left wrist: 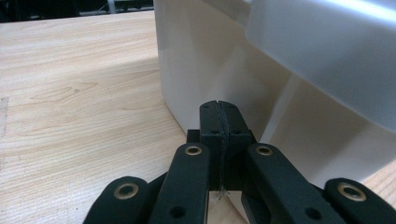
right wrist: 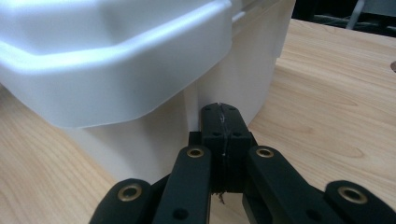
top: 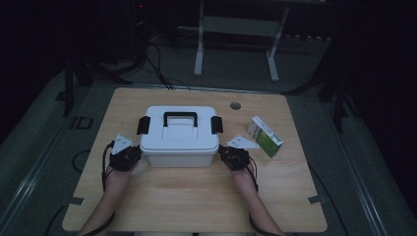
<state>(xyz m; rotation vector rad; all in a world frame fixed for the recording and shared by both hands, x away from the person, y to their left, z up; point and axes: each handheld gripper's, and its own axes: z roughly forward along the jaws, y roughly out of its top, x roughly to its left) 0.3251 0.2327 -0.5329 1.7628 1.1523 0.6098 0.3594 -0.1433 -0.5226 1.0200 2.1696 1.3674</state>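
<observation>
A white lidded box (top: pixel 179 137) sits mid-desk (top: pixel 196 196). Left tongs (left wrist: pixel 219 109) and right tongs (right wrist: pixel 222 112) flank its near corners — both clenched on nothing. To shift it well, press evenly from both sides, low on the walls.

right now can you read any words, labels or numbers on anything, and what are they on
No text can be read anywhere.
green and white carton: has printing on it, too small and dim to read.
white storage box: no label or mark shows, in the high view or in either gripper view.
</observation>
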